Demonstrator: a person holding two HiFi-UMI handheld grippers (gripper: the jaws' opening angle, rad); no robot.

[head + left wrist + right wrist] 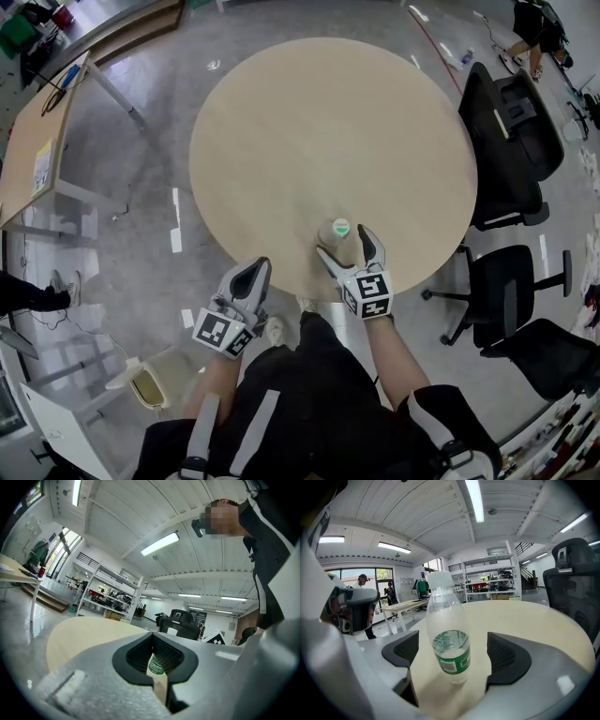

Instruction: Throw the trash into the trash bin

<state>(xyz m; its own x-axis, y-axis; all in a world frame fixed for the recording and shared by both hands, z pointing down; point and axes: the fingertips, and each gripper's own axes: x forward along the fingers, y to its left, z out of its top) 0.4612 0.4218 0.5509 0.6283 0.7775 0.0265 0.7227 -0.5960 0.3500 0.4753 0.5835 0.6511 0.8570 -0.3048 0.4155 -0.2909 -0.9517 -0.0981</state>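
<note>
Right gripper view: the bottle (449, 637), clear plastic with a green label, is seen standing upright on the round desk (543, 620) near its front edge, between the spread fingers (506, 656) of the right gripper (454, 654) and touched by neither. The left gripper (153, 656) is held at the desk's edge just beside, its fingers (133, 656) pressed together on nothing. The pick-up is judged to be the step in hand. Next, the right fingers are to be closed squarely on the bottle's body, and the bottle carried to the bin, which may be the pale container (148, 386) on the floor at the left
</note>
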